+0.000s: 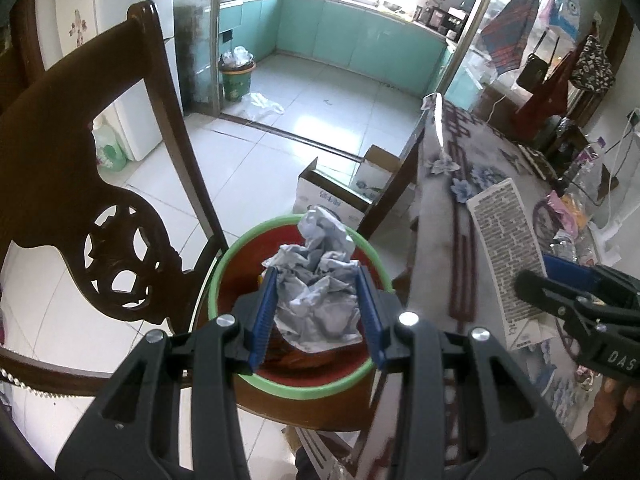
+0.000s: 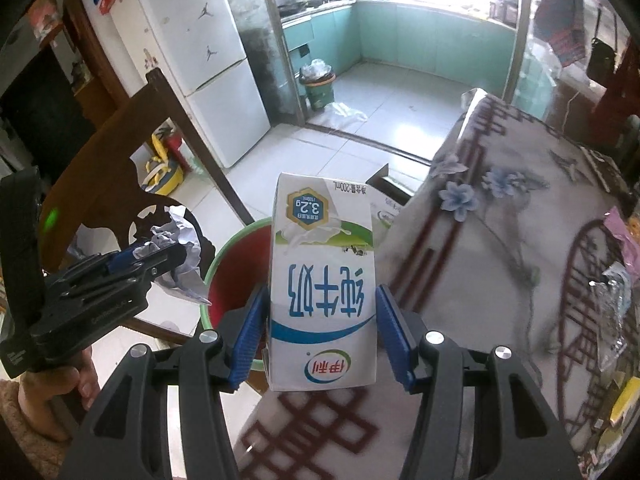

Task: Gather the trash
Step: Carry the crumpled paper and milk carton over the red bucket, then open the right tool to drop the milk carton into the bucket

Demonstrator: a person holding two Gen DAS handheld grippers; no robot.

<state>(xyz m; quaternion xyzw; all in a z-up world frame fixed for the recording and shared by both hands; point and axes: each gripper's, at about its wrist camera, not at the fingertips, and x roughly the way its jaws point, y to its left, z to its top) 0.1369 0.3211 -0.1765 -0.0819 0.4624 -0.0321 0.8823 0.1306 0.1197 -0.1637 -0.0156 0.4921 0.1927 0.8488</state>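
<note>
Carrying two pieces of trash toward the red plastic bin with a green rim (image 1: 298, 390).

The left tool (image 1: 316, 312) pinched a crumpled grey-white paper wad (image 1: 320, 280) directly over the bin's mouth; the right tool (image 2: 320, 336) clamped a white-and-blue milk carton (image 2: 324, 280) near the rim, above the cloth-covered surface (image 2: 500, 240). Neither piece had been dropped; more litter seemingly remained.

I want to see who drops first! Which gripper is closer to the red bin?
Left. The left gripper, shut on crumpled paper, hangs right above the red bin. The right gripper, holding a milk carton, is off beside its rim, over the table edge.
</note>
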